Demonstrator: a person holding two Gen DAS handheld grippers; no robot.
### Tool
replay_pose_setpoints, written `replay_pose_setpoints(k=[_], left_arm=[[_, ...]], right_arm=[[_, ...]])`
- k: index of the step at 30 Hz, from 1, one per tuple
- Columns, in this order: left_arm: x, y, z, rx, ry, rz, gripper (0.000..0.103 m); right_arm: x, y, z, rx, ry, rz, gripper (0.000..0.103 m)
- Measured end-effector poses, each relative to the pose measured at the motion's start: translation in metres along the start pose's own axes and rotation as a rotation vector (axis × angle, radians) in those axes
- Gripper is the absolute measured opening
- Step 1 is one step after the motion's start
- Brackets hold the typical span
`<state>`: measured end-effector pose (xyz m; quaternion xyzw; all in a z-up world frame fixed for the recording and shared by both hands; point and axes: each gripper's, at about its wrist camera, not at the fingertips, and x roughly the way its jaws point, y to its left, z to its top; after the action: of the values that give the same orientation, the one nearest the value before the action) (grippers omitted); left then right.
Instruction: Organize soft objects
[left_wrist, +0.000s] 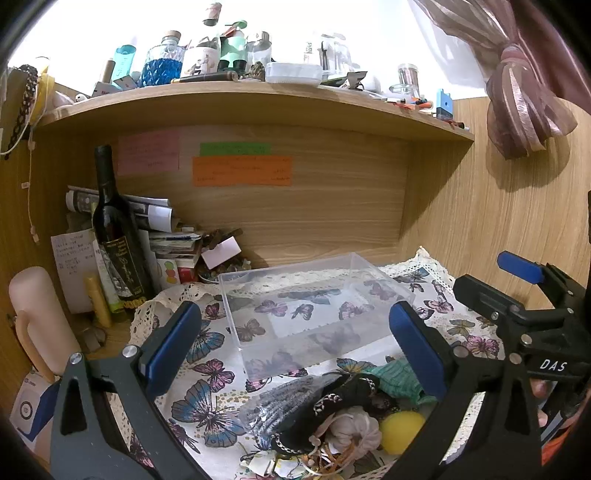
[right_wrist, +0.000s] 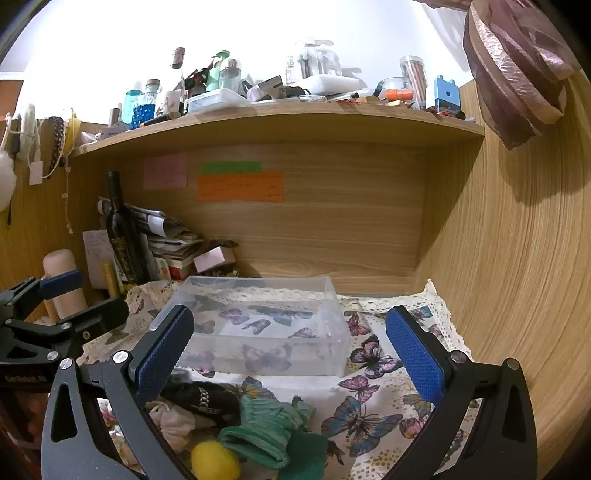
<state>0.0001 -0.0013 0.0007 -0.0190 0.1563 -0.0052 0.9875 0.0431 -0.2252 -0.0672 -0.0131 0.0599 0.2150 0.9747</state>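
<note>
A clear plastic box stands empty on the butterfly-print cloth; it also shows in the right wrist view. In front of it lies a pile of soft things: a grey knitted piece, a black fabric item, a green cloth, a yellow ball and a pale pink flower-like piece. My left gripper is open and empty above the pile. My right gripper is open and empty above the pile's right side; it also shows in the left wrist view.
A dark wine bottle, stacked papers and a pale cylinder crowd the back left. A cluttered wooden shelf hangs overhead. Wooden wall panels close the right side. A mauve curtain hangs at upper right.
</note>
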Motion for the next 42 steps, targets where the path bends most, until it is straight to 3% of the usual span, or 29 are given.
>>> replay_pose_setpoints(k=[42], left_arm=[[0.0003, -0.0009, -0.0009, -0.004, -0.008, 0.006, 0.103]], right_arm=[[-0.0045, 0.0026, 0.0025, 0.011, -0.016, 0.027, 0.103]])
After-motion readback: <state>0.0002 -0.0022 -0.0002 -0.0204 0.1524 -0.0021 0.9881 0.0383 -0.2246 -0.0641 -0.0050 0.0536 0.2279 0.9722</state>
